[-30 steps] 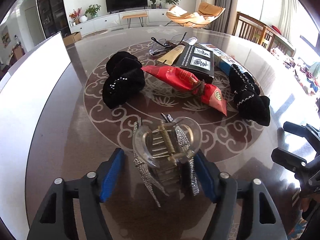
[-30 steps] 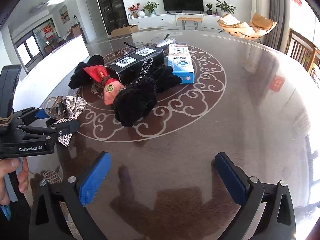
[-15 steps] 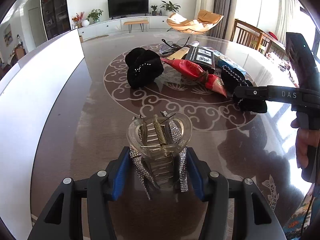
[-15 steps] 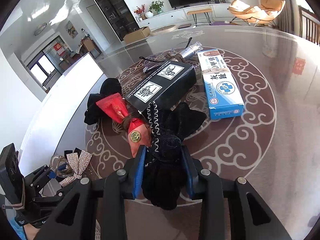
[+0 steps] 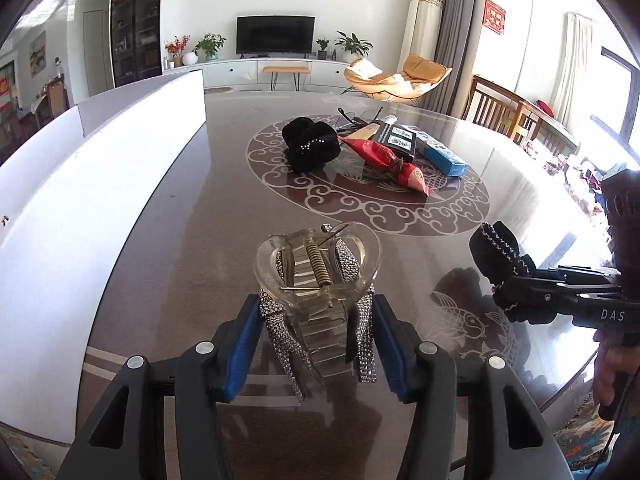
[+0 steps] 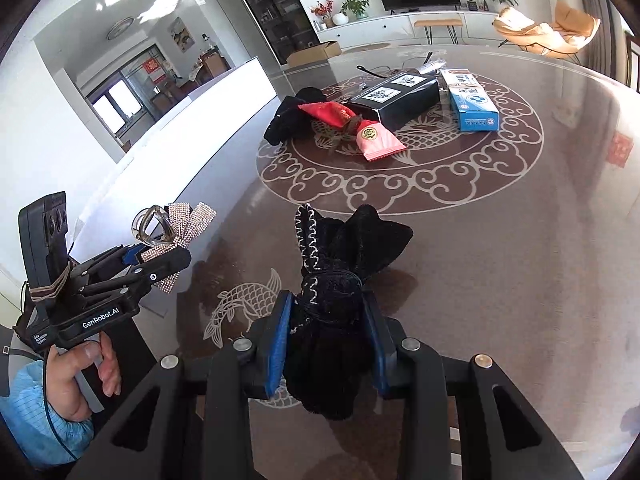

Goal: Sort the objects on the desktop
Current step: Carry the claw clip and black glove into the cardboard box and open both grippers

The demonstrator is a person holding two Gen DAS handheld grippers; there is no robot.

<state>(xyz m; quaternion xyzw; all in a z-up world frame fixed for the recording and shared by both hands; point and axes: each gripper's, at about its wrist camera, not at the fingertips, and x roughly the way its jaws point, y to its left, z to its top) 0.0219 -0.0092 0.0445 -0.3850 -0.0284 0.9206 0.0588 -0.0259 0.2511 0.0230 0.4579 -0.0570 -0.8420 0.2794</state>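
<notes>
My left gripper (image 5: 316, 344) is shut on a clear hair claw clip with a rhinestone bow (image 5: 320, 280), held above the near left part of the table; the clip also shows in the right wrist view (image 6: 176, 224). My right gripper (image 6: 328, 340) is shut on a black velvet bow with white stitching (image 6: 340, 264), held above the near table; the bow also shows in the left wrist view (image 5: 500, 264). On the table's patterned centre lie a second black hair bow (image 5: 310, 146), a red pouch (image 5: 390, 160), a black box (image 6: 396, 96) and a blue box (image 6: 472, 104).
The round dark glass table (image 5: 180, 240) has a white panel (image 5: 80, 184) along its left side. Glasses and a small tube (image 6: 432, 65) lie behind the boxes. Wooden chairs (image 5: 504, 110) stand at the far right.
My right gripper closed on the black stitched bow and carried it from the centre to the near side. My left gripper closed on the claw clip and drew back with it.
</notes>
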